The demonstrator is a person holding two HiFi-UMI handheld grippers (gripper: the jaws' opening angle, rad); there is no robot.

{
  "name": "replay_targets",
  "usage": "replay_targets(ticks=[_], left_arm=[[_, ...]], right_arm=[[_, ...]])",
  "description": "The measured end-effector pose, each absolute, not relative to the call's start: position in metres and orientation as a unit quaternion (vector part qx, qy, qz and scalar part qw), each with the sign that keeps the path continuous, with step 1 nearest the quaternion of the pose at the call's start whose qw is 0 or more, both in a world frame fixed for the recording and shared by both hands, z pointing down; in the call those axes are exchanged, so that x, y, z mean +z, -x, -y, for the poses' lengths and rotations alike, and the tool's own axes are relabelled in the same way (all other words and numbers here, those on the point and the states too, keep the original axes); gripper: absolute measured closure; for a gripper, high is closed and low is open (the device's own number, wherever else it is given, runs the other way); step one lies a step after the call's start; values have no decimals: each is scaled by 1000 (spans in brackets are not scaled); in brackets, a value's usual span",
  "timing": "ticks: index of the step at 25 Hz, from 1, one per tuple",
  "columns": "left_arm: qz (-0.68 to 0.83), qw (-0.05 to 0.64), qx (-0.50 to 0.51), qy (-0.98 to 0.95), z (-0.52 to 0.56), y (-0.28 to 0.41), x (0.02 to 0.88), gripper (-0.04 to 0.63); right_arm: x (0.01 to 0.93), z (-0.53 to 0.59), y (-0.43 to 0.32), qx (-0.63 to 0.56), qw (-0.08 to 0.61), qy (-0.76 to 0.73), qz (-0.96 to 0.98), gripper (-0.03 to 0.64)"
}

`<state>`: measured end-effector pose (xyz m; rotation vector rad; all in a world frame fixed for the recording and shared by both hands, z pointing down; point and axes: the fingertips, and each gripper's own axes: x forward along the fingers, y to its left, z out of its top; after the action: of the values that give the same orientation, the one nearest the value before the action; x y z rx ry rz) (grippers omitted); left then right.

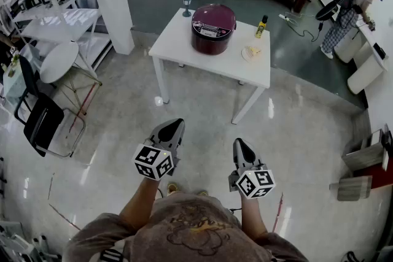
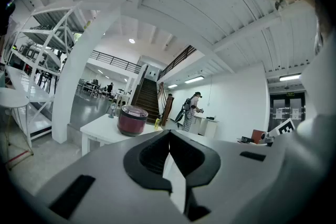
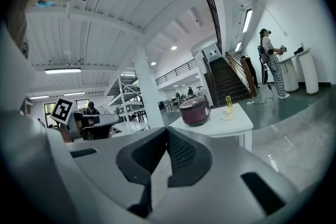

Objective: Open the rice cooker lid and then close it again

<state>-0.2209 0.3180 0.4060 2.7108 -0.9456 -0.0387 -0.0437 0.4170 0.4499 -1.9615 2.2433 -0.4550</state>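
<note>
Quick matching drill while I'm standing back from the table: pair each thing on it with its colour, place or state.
1 rice cooker
2 glass
3 bottle
4 plate

A yellow
B dark red, lid shut
C clear, at the far left corner of the table
D pale and flat

Pairs: 1-B, 2-C, 3-A, 4-D

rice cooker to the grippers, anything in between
Head view: only bare glossy floor and the near edge of the white table lie between the rice cooker and the left gripper and right gripper.
</note>
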Motion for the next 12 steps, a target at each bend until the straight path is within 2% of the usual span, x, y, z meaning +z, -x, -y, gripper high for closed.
replay_targets(ticks=[12], left_arm=[[324,133,-16,-937,-316,237,403,574]], right_arm=[[447,-411,62,-145,64,653,-741,620]])
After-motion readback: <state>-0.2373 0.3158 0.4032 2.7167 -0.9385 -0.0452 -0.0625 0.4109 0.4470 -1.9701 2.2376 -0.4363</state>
